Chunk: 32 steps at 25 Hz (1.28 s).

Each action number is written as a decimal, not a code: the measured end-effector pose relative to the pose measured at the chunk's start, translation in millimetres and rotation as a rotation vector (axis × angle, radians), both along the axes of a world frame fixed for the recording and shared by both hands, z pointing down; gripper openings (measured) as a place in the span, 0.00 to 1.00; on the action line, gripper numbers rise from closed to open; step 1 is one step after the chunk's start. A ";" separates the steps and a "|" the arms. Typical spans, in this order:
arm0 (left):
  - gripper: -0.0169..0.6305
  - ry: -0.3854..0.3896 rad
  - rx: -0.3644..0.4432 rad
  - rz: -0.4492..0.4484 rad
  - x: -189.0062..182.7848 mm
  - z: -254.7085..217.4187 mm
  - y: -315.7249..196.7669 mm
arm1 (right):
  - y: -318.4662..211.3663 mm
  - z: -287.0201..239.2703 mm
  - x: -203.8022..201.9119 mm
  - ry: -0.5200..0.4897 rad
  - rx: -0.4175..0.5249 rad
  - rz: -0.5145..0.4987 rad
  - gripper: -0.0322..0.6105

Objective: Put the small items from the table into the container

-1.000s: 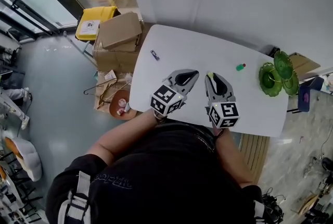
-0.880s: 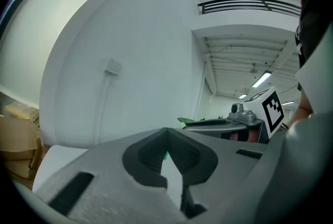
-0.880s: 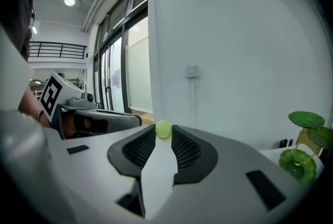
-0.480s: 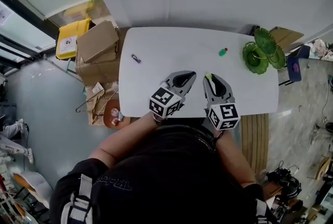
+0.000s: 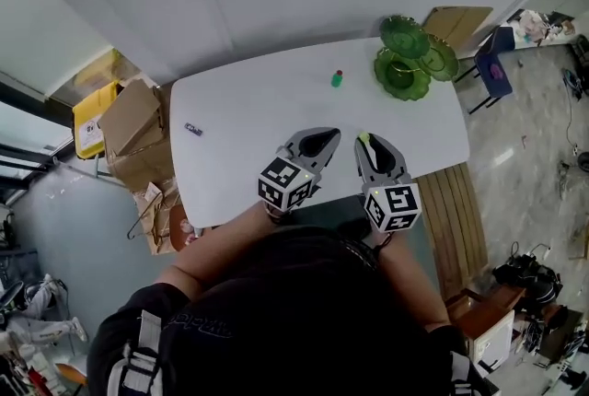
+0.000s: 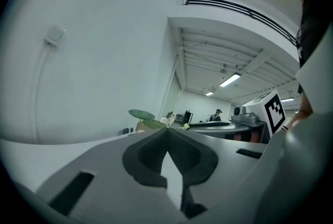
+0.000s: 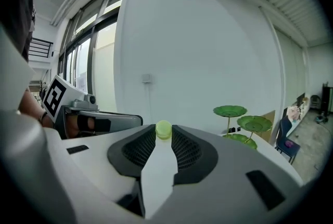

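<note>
1. Counter (image 5: pixel 267 99): white, rounded corners, set against a pale wall.
2. Green tiered dish stand (image 5: pixel 405 58): three green dishes on stems, placed at the counter's far right corner. It is also seen in the right gripper view (image 7: pixel 242 121) and, partly, in the left gripper view (image 6: pixel 145 116).
3. Left gripper (image 5: pixel 331 133): held over the near part of the counter. In its own view (image 6: pixel 167 130) the jaws are seen clenched tip to tip, with nothing between them.
4. Right gripper (image 5: pixel 364 142): held just beside the left one. Its jaws (image 7: pixel 163 135) are closed on item 5.
5. Yellow-green piece (image 7: pixel 163 128): small and round, pinched at the very tips of the right jaws. It is visible as a bright dot in the head view (image 5: pixel 363 137).
6. Green-and-red item (image 5: pixel 337 78): small, resting on the counter near the dish stand, well apart from both grippers.
7. Small dark blue item (image 5: pixel 193 129): lying near the counter's left edge.
8. Cardboard boxes (image 5: pixel 133 122): stacked on the floor to the left of the counter, beside a yellow bin (image 5: pixel 90 113).
</note>
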<state>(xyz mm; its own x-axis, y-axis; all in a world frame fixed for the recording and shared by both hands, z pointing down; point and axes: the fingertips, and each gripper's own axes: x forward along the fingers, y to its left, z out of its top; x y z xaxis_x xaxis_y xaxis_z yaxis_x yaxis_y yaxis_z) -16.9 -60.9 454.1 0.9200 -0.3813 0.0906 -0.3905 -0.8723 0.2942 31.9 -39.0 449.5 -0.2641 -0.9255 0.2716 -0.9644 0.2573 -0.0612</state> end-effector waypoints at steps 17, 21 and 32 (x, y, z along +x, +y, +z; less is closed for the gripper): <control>0.03 -0.022 0.032 -0.039 228.2 -19.5 53.3 | 58.8 -24.2 235.1 -0.037 0.053 -0.029 0.21; 0.03 -0.034 0.019 -0.028 265.4 -14.5 63.2 | 67.2 -23.8 270.9 -0.059 0.056 -0.012 0.21; 0.03 -0.044 -0.001 0.017 291.3 -6.0 39.6 | 45.8 -10.2 292.8 -0.092 0.031 0.039 0.21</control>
